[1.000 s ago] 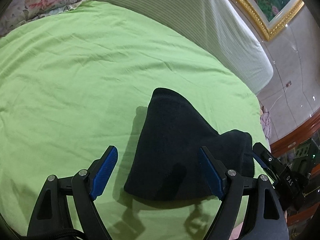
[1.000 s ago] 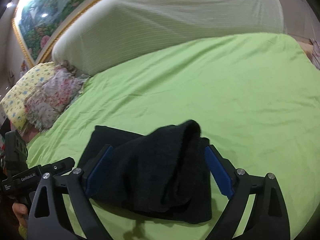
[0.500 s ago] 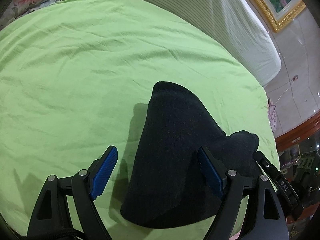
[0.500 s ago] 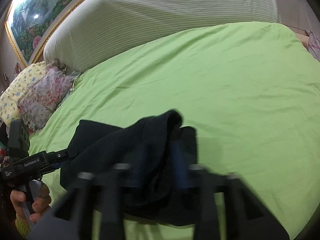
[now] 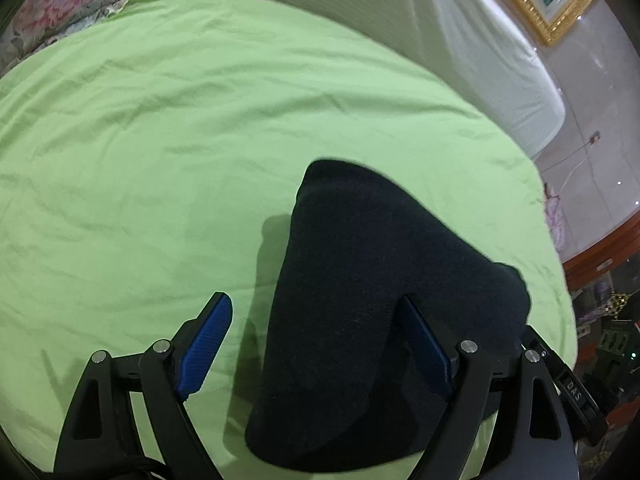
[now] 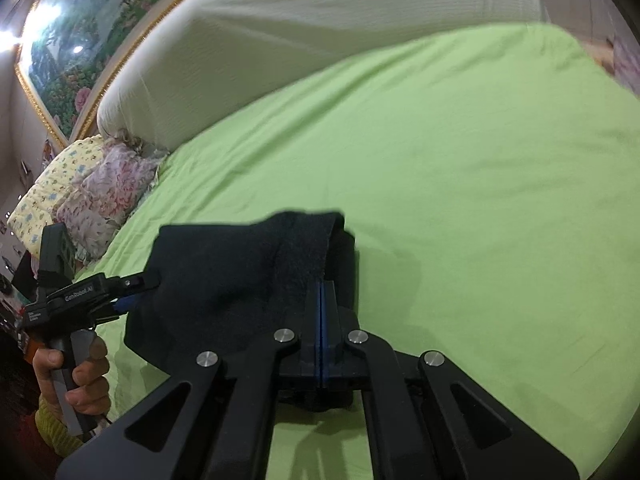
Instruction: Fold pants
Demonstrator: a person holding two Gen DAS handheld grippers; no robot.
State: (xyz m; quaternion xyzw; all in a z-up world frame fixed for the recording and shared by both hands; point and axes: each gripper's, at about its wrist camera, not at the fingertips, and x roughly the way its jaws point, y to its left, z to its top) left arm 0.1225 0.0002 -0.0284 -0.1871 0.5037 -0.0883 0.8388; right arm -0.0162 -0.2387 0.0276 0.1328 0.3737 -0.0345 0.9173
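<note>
- Right gripper is clenched on an edge of the black pants.
- Left gripper gapes wide over them.
- Pants lie folded on the green bedsheet.

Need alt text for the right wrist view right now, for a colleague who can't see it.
The right tongs are shut on the near edge of the black pants, bunched on a green bedsheet. At left, a hand holds the left tongs against the cloth; floral pillows beyond.

Left jaws apart, right together
</note>
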